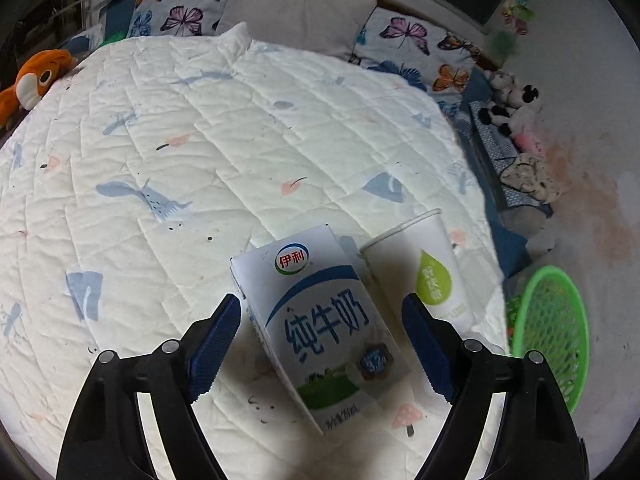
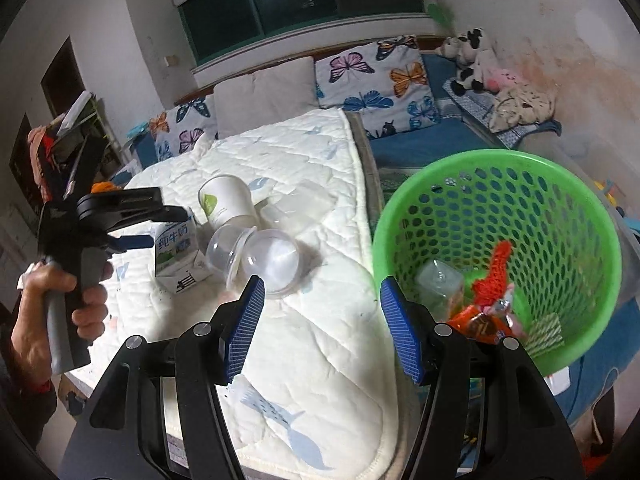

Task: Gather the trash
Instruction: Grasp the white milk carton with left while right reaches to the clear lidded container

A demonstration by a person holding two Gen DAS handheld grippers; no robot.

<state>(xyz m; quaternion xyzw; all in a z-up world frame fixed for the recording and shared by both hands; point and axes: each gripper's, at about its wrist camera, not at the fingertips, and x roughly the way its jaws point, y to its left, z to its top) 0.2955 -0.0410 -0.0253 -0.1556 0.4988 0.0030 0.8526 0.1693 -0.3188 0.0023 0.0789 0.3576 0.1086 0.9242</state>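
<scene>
A white and blue milk carton (image 1: 320,320) lies on the white quilt (image 1: 200,140), between the open fingers of my left gripper (image 1: 324,336), which do not touch it. A white paper cup (image 1: 428,268) lies just right of the carton. In the right wrist view the carton (image 2: 176,248), the cup (image 2: 226,202), clear plastic cups (image 2: 256,258) and a clear lid (image 2: 308,202) lie on the quilt. My left gripper (image 2: 144,228) hovers over the carton there. My right gripper (image 2: 320,320) is open and empty, above the quilt's edge beside the green basket (image 2: 496,184).
The green basket (image 1: 560,320) stands off the quilt's right edge and holds an orange wrapper (image 2: 480,324), a red knit piece (image 2: 494,272) and a clear bottle (image 2: 438,284). Butterfly pillows (image 2: 372,72), plush toys (image 2: 476,64) and an orange plush (image 1: 36,80) line the bed.
</scene>
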